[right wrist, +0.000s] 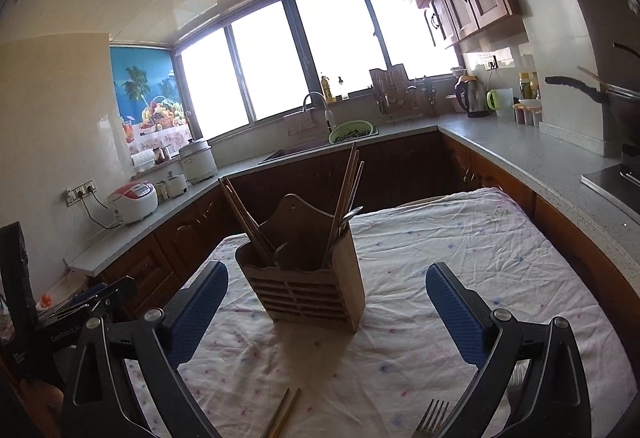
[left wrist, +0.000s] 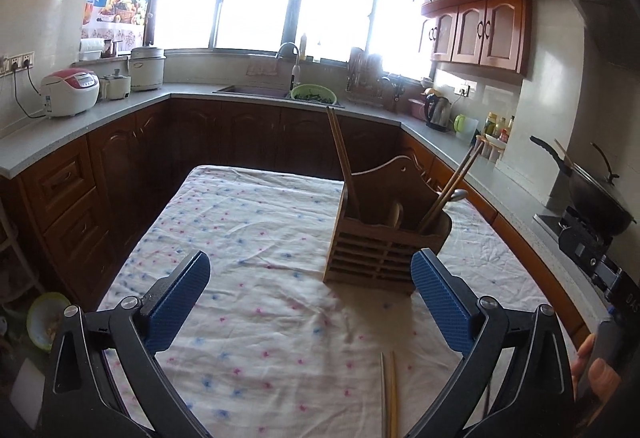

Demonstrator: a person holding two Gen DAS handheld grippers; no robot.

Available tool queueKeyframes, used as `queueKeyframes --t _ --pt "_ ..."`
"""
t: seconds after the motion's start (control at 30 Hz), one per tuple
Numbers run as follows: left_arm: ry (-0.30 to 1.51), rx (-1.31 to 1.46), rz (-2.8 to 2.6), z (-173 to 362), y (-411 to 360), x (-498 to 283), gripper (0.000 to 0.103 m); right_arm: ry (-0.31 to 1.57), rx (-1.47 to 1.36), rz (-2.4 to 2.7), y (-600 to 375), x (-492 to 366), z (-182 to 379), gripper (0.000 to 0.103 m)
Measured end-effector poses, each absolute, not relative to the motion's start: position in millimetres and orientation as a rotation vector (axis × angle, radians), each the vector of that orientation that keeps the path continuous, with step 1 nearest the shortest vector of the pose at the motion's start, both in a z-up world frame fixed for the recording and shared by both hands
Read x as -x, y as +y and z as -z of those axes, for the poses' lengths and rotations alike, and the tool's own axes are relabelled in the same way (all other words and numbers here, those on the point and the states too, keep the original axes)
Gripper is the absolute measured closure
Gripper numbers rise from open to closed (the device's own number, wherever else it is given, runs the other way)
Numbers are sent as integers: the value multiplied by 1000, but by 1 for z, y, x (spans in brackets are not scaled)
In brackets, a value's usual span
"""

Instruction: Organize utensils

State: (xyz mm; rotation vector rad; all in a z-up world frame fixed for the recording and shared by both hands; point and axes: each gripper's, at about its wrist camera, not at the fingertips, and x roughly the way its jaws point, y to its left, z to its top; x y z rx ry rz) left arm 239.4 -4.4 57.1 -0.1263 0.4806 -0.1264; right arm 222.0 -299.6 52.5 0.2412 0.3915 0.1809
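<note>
A wooden utensil holder stands on the table with the flowered cloth. Chopsticks and a spoon lean inside it. My left gripper is open, its blue pads wide apart, nothing between them; the holder sits just ahead toward its right pad. My right gripper is open too, with the holder ahead between its spread pads, untouched. A pair of chopsticks lies on the cloth near the front. A metal fork lies at the lower edge by the right finger.
Grey counters with dark wood cabinets wrap around the table. A rice cooker, a sink with a green colander, a kettle and a wok on the stove stand on them. The other gripper shows at the frame edge.
</note>
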Motion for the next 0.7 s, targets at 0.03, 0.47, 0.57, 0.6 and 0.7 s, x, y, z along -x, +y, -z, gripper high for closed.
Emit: queueKeyframes --t 0.03,0.47,0.57,0.6,0.7 --pt "488 117 124 -58 -5 -236 0 382 -226 -181 -299 -215 -55 2" --pt "405 22 63 -56 -8 -147 0 294 -132 -210 -284 -143 -68 0" --pt "396 13 55 -42 -8 -133 0 290 -107 -186 -281 -130 -52 0" --pt "399 8 51 -37 -8 -130 0 293 -110 -184 -281 -126 -46 0" --pt "412 4 37 -22 -9 -123 0 288 -108 -175 -280 -113 -31 0"
